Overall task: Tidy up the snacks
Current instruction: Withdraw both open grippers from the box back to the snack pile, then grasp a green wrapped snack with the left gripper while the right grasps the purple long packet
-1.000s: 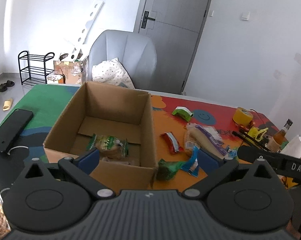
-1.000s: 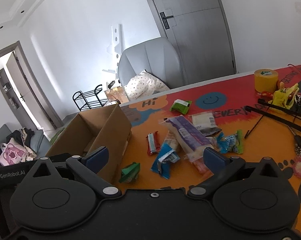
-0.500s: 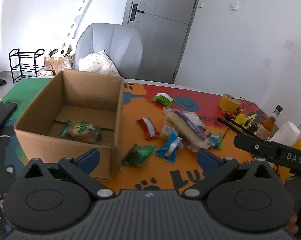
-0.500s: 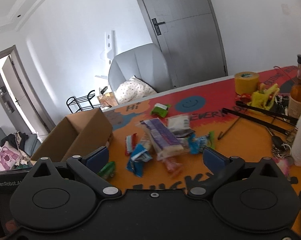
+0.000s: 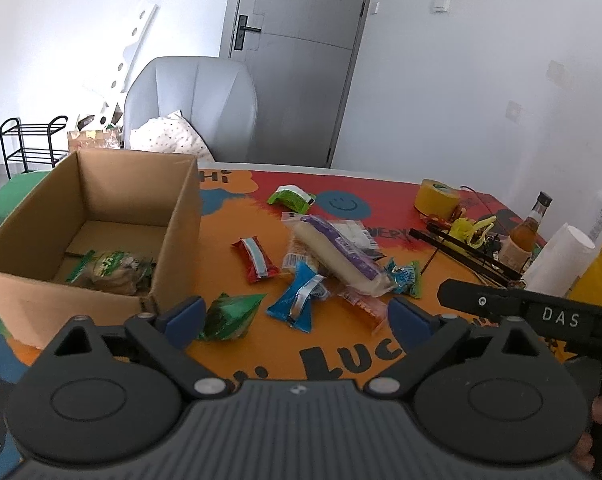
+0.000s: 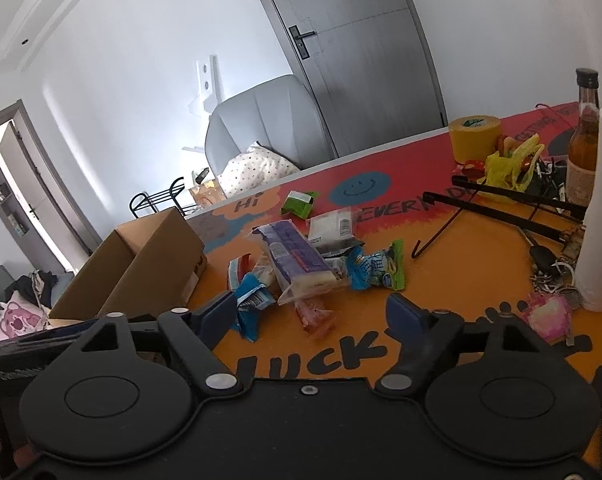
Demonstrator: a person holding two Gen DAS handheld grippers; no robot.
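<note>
Left wrist: left gripper [image 5: 297,316] wide, jaws just closing a little, nothing gripped; green packet [image 5: 231,316] and blue packet [image 5: 299,300] lie between them. Cardboard box [image 5: 181,220] at left holds one snack [image 5: 111,272].
Right wrist: right gripper [image 6: 315,312] narrower, jaws just closing, empty, above snack pile [image 6: 301,260].

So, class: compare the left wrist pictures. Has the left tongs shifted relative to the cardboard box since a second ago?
Yes. The left tongs has pulled back and to the right: the cardboard box, earlier straight ahead, now sits on the left.
</note>
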